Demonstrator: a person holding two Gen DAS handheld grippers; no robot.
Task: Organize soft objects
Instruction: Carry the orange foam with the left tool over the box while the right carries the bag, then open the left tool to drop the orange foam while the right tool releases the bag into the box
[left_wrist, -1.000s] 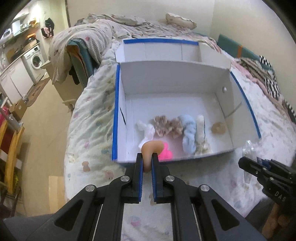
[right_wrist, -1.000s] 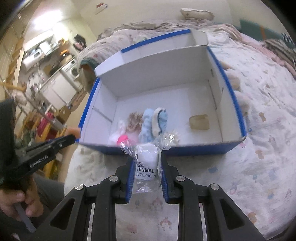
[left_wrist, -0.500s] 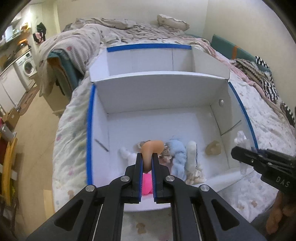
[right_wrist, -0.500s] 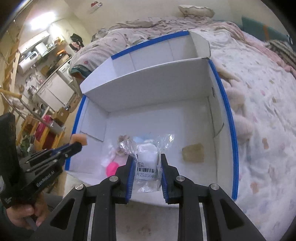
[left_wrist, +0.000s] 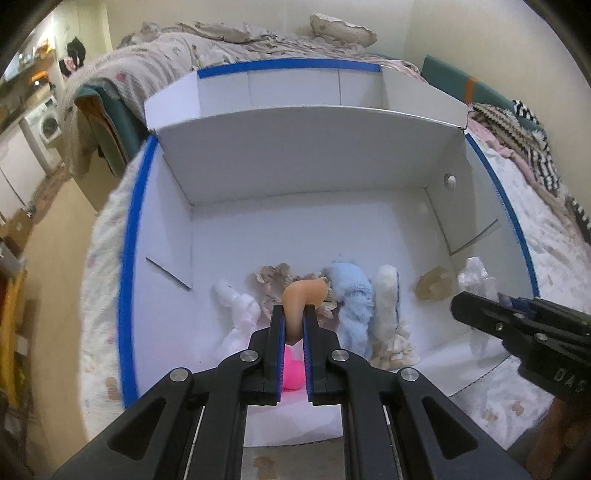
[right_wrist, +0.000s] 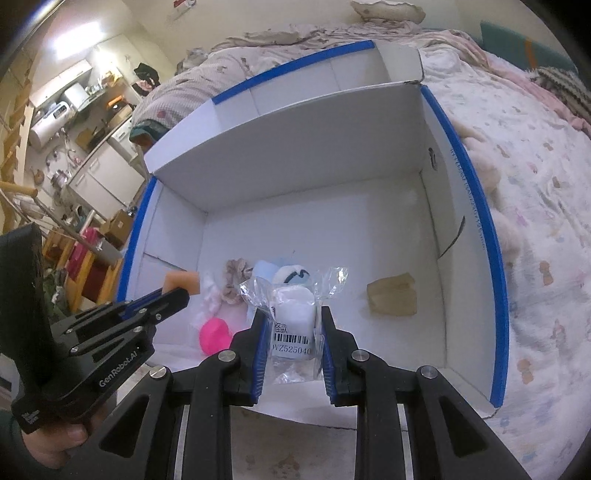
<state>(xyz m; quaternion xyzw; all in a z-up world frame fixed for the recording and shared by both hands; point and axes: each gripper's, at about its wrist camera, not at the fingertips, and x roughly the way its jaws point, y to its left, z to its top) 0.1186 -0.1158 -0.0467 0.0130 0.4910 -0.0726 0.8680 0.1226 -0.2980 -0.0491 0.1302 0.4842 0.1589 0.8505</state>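
Observation:
My left gripper (left_wrist: 292, 314) is shut on a peach sponge (left_wrist: 301, 297) and holds it over the front of the white, blue-edged box (left_wrist: 314, 162). The sponge also shows in the right wrist view (right_wrist: 183, 283). My right gripper (right_wrist: 291, 314) is shut on a white puff in a clear barcoded bag (right_wrist: 293, 317), held over the box's front edge (right_wrist: 496, 258). Inside the box lie a pink ball (left_wrist: 291, 373), a white plush (left_wrist: 240, 314), a beige scrunchie (left_wrist: 273, 280), a light blue plush (left_wrist: 351, 299), a cream plush (left_wrist: 386, 302) and a tan sponge (right_wrist: 393, 299).
The box stands on a bed with a patterned sheet (right_wrist: 535, 184). A rumpled blanket and pillow (left_wrist: 343, 29) lie behind it. Striped clothes (left_wrist: 532, 147) lie at the right. A kitchen area with a washing machine (left_wrist: 46, 125) is off to the left.
Both grippers have moved forward from the bed in front of the box to over its front part, each still holding its object. The box contents have not moved.

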